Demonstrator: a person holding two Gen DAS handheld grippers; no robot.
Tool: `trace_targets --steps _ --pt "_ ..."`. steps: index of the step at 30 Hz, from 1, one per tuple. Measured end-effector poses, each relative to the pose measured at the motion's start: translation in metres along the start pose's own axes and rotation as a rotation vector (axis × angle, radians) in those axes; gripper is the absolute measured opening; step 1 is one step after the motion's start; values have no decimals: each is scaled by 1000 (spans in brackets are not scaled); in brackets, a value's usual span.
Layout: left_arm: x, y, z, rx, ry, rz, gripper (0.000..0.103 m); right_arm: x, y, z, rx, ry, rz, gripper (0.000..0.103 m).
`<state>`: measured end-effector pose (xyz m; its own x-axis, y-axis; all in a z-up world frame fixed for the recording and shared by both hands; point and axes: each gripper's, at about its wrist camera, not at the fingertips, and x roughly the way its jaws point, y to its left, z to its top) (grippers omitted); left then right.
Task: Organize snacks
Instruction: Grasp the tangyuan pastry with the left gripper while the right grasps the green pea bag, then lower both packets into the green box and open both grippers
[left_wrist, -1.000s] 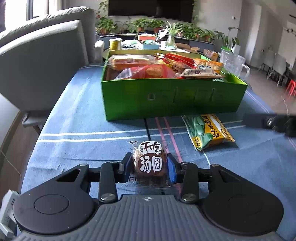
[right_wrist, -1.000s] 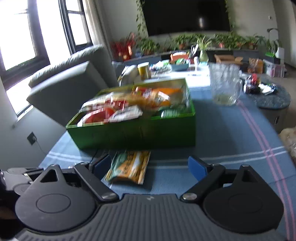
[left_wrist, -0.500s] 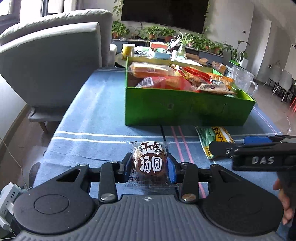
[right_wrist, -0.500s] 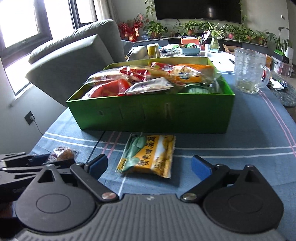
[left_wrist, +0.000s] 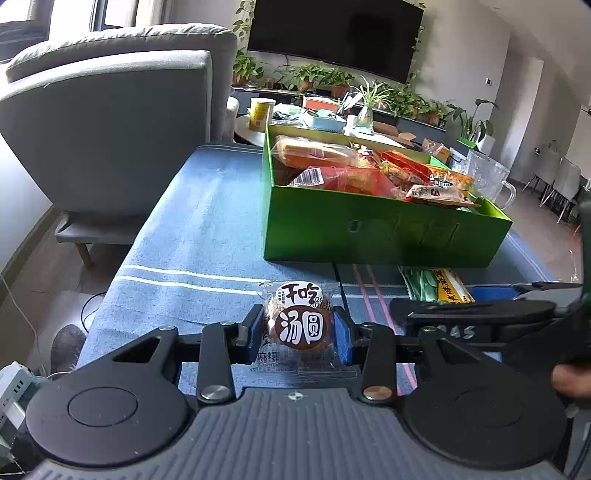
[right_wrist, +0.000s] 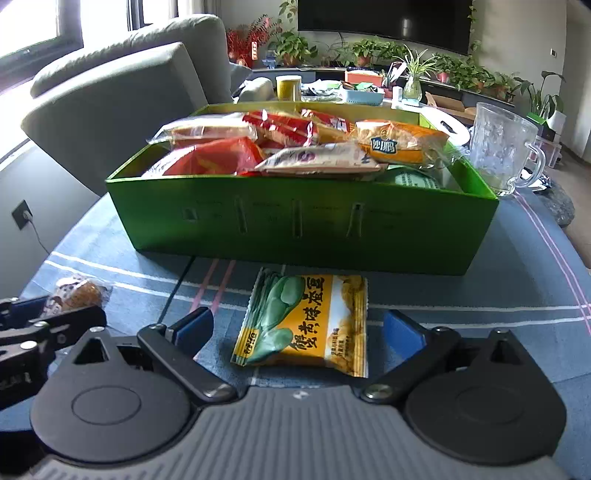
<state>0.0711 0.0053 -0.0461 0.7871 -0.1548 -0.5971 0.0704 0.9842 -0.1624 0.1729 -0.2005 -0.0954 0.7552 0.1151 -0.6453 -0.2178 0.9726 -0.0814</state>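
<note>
- A blue striped tablecloth (right_wrist: 480, 295) covers the table.
- A grey armchair (left_wrist: 110, 122) stands at ten o'clock beside the table.
- A green box (right_wrist: 295, 225), heaped with snack packets, sits on the cloth at twelve o'clock in the right wrist view.
- A glass mug (right_wrist: 502, 155) stands just beside the box at two o'clock.
- The right gripper (right_wrist: 297, 332) has its jaws spreading; they straddle a yellow-green broad bean packet (right_wrist: 306, 325) lying flat just in front of the box, pads not touching it.
- The left gripper (left_wrist: 297, 328) is clenched on a small wrapped round brown snack (left_wrist: 299, 325), held above the cloth at six o'clock from the box.
</note>
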Motion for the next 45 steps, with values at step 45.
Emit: trace_targets --steps 45 --pt "-4 -68 16 131 13 -7 36 -46 -79 -5 183 -142 114 63"
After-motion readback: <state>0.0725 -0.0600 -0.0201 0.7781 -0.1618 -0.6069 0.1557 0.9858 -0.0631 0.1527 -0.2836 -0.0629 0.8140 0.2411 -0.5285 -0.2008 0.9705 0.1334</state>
